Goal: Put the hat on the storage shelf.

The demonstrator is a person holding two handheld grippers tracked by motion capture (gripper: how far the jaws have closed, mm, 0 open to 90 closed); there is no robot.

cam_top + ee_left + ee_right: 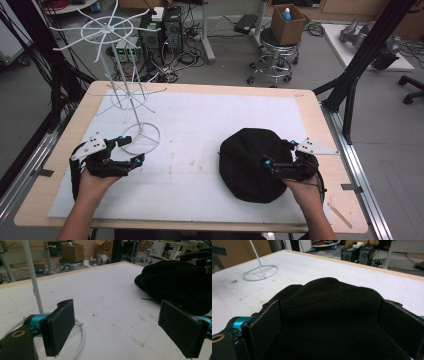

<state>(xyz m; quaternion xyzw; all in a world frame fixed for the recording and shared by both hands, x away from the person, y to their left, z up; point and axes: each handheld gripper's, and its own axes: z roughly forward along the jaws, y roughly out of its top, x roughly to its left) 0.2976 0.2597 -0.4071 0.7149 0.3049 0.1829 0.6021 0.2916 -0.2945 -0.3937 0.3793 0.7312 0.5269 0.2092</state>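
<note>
One table [310,107] under a white mat, with one black hat, one white wire stand and two hand-held grippers.

The black hat [247,162] lies at four o'clock on the mat. The white wire stand [122,95] rises at ten o'clock. The right gripper [280,157], jaws apart, straddles the hat's edge. The left gripper [127,150], jaws apart, holds nothing beside the stand's ring base.

Black hat [332,315] between spread tongs [329,322], perhaps touching.
</note>
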